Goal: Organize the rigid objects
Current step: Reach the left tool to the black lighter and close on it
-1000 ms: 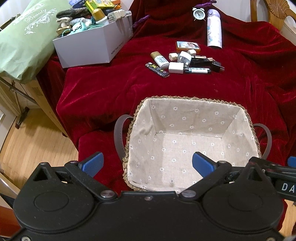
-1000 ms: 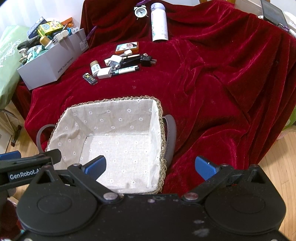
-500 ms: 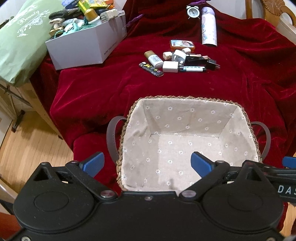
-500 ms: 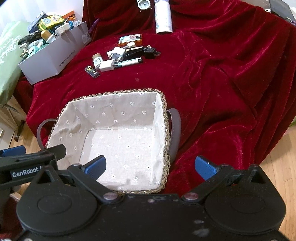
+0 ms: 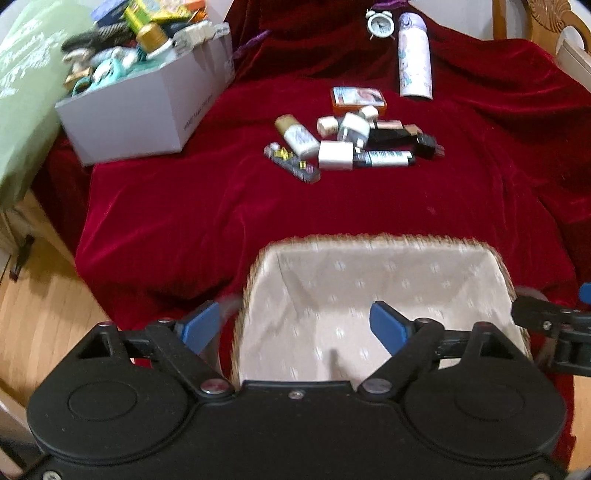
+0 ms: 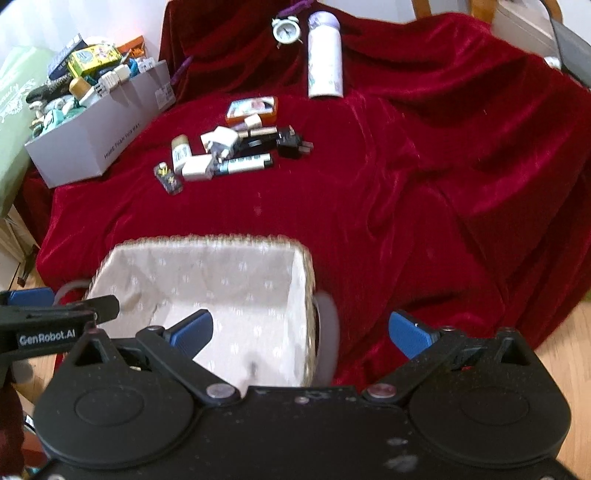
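Observation:
A woven basket (image 5: 369, 242) with a flowered cloth lining sits empty at the near edge of the red velvet cloth; it also shows in the right wrist view (image 6: 207, 242). Beyond it lies a pile of small rigid items (image 5: 351, 144) (image 6: 229, 151): white chargers, a black plug, a marker, a small bottle, an orange tin. My left gripper (image 5: 295, 325) is open and empty over the basket's left edge. My right gripper (image 6: 301, 330) is open and empty over the basket's right edge. Each gripper shows at the side of the other's view.
A white box (image 5: 147, 107) full of assorted things stands at the back left, next to a green bag (image 5: 22, 92). A white bottle (image 5: 413, 55) lies at the back beside a small alarm clock (image 5: 380, 22). Wooden floor (image 5: 40, 295) lies to the left, below the cloth.
Both cameras have tilted up and pulled back. The basket has slid lower in both views and is blurred. The item pile now sits nearer the middle. Both grippers stay open.

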Demonstrator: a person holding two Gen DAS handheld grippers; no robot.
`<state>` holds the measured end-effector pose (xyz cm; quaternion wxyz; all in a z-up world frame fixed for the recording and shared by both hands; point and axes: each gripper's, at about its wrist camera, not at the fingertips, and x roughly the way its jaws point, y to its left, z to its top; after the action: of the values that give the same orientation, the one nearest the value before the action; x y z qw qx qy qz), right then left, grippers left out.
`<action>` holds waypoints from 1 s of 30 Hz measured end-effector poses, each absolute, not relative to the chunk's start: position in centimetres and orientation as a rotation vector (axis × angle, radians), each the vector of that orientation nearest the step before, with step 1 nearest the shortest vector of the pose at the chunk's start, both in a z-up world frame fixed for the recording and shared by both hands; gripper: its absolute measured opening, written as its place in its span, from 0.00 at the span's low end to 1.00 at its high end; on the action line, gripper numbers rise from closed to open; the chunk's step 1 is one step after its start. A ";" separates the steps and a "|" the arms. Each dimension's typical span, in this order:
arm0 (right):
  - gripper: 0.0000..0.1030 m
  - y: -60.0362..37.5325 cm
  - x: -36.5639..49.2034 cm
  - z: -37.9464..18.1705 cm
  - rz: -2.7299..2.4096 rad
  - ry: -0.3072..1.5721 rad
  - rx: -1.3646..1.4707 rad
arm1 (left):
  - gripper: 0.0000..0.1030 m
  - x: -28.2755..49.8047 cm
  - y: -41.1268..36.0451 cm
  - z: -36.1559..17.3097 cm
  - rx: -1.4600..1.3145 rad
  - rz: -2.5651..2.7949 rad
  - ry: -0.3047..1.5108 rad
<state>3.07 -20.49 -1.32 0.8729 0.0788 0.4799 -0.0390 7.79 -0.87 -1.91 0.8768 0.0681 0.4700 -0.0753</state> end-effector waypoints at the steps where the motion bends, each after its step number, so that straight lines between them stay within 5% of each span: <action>1: 0.99 -20.5 3.5 -1.3 -0.075 0.993 0.164 | 0.82 8.5 -0.9 -1.9 0.157 -0.161 0.969; 30: 0.97 -21.1 20.3 -5.1 -0.122 1.014 0.246 | 0.85 24.7 -2.6 -6.5 0.519 -0.584 0.876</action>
<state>20.28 -21.09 -5.08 0.8651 0.1172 0.4842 -0.0580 24.73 -2.64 -6.54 0.8327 0.2450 0.4132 -0.2755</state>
